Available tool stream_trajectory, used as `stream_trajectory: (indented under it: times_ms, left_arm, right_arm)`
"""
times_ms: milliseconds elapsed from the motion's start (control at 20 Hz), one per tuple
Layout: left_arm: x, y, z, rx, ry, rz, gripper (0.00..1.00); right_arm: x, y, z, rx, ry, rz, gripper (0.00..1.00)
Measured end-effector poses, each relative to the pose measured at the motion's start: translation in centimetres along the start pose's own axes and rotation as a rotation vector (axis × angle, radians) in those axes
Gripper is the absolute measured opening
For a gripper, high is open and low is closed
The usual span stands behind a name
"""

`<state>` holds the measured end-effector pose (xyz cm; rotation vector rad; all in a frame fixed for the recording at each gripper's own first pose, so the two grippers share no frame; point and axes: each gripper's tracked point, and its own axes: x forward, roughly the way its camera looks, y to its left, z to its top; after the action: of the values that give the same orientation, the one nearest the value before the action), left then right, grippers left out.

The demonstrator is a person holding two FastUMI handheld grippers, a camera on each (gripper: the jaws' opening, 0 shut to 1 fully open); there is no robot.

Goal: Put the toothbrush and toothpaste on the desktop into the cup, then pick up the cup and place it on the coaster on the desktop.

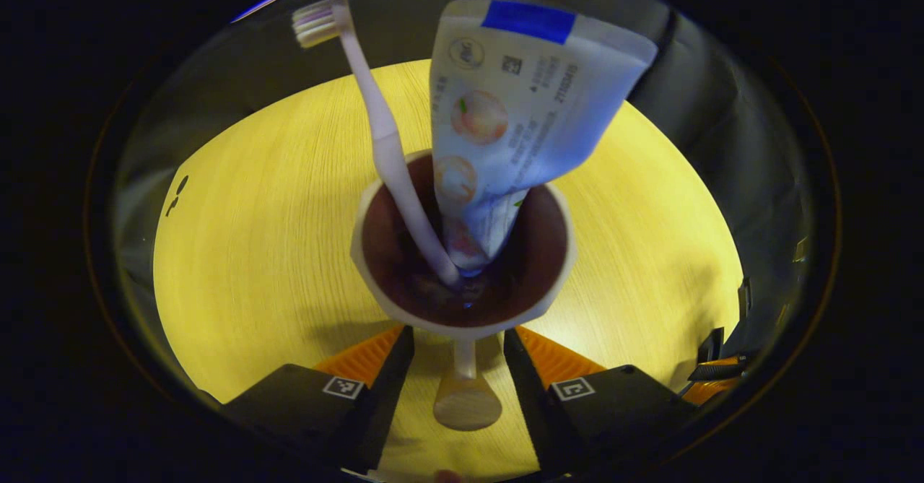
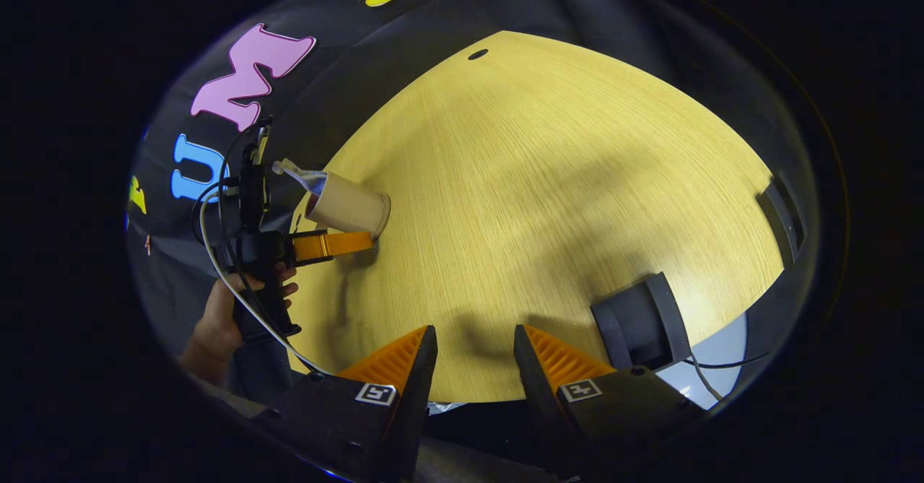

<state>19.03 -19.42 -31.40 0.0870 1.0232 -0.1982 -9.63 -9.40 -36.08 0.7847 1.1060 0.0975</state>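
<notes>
Two fingers of the left gripper (image 1: 460, 357) frame the bottom of the left gripper view, spread to either side of the cup (image 1: 462, 252), whose rim sits just above them; whether they press its wall I cannot tell, since the cup's body is hidden below its own mouth. A small handle-like stub hangs under the rim between the fingers, its lower end blurred. Inside the cup stand the toothbrush (image 1: 375, 118), leaning left with its bristle head up, and the toothpaste (image 1: 516, 100), cap end down in the dark bottom where details are lost. Beneath lies the wooden desktop (image 1: 253, 252). In the right gripper view, the right gripper (image 2: 473, 360) hangs over the desktop edge with its fingers apart and nothing between them. Far left there, a hand (image 2: 216, 317) holds the other gripper beside the cup, one finger along the cup's near side, the far one hidden. A dark bracket (image 2: 639, 324) stands at the desktop's near edge.
</notes>
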Motion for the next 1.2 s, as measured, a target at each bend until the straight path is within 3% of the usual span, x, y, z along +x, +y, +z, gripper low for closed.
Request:
stream_trajectory:
  times_ms: [100,400,600,800,850,1200]
  left_arm:
    - [-0.8,0.4,0.0,0.009,-0.020,0.008,0.87]
    - [-4.3,1.9,-1.8,0.045,-0.071,0.008,0.91]
    - [-7.1,3.8,-3.6,0.043,-0.114,0.023,0.91]
    - [-9.9,5.4,-6.3,0.021,-0.134,0.003,0.90]
    - [-10.5,5.9,-6.9,0.016,-0.138,-0.001,0.90]
    - [-15.1,10.3,-9.3,-0.020,-0.210,0.019,0.91]
  right_arm:
    - [-0.1,0.8,-0.1,-0.011,-0.004,0.004,0.66]
    - [0.1,4.3,-0.9,-0.062,-0.002,0.025,0.67]
    - [0.7,7.4,-1.7,-0.107,0.009,0.048,0.78]
    - [1.5,10.7,-2.5,-0.156,0.015,0.068,0.80]
    - [1.6,11.6,-2.7,-0.169,0.016,0.074,0.84]
    - [2.5,17.4,-3.8,-0.255,0.007,0.115,0.90]
